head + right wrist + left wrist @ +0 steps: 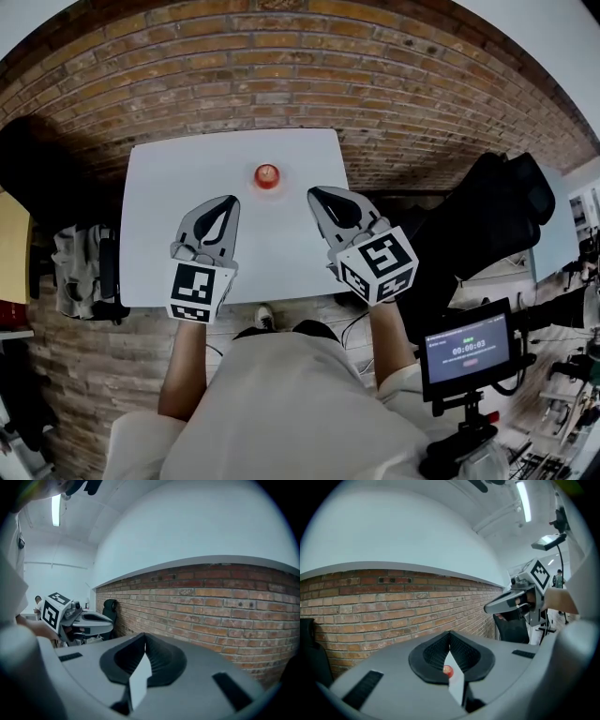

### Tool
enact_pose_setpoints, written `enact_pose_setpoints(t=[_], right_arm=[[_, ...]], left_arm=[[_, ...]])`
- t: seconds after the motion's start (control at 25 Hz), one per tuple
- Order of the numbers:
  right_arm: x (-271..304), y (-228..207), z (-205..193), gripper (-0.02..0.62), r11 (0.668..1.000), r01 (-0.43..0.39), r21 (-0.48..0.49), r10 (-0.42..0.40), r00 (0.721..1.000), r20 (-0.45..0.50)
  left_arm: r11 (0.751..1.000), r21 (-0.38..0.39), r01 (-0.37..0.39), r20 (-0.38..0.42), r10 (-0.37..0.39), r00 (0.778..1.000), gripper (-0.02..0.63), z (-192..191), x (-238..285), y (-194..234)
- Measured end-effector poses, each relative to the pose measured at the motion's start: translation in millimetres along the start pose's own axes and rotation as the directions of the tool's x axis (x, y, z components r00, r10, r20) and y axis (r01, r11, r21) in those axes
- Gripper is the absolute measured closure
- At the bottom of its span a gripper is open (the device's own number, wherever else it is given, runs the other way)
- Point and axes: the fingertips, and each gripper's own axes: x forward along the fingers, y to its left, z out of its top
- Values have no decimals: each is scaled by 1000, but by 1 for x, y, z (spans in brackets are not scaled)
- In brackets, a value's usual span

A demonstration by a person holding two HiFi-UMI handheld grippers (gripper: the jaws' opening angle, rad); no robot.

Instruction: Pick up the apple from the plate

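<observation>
A small red apple [267, 175] sits near the far edge of the white table [178, 187]; the plate under it is too small to make out. My left gripper [232, 200] is over the table, short of the apple and to its left, jaws shut and empty. My right gripper [313, 193] is short of the apple and to its right, also shut with nothing held. In the left gripper view the apple [448, 670] shows as a red spot through the gap behind the closed tips [450, 633]. The right gripper view shows its closed tips [144, 635] aimed at the brick wall.
A brick wall [309, 66] runs just behind the table. A black office chair [487, 220] stands to the right, and a small screen on a stand [467, 352] is at the near right. Dark furniture and a cluttered rack [80, 272] stand left of the table.
</observation>
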Motion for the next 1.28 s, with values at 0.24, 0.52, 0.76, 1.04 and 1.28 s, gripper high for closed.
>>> enact_pose_setpoints(t=[0.24,0.52,0.76,1.04,1.28], right_arm=[[28,-13,-17,592,999,-38,-9,37,997,-71],[63,-36,-29,592,994,-109,-11,107,990,-95],[99,-52,-34,592,979,-200,-36,194,973,-126],[134,-60,-46,571,955,-290,-62,277,947,-162],[163,-50,-51,547,929,-364,-67,346,918,-195]], left_arm=[[999,-25,-24,-34,23,999,600,-16,10,16],[996,-64,-58,-85,53,995,600,-37,37,28],[991,-97,-97,-110,87,990,600,-45,65,36],[984,-110,-138,-150,120,981,600,-57,82,47],[977,-131,-170,-178,146,973,600,-65,77,57]])
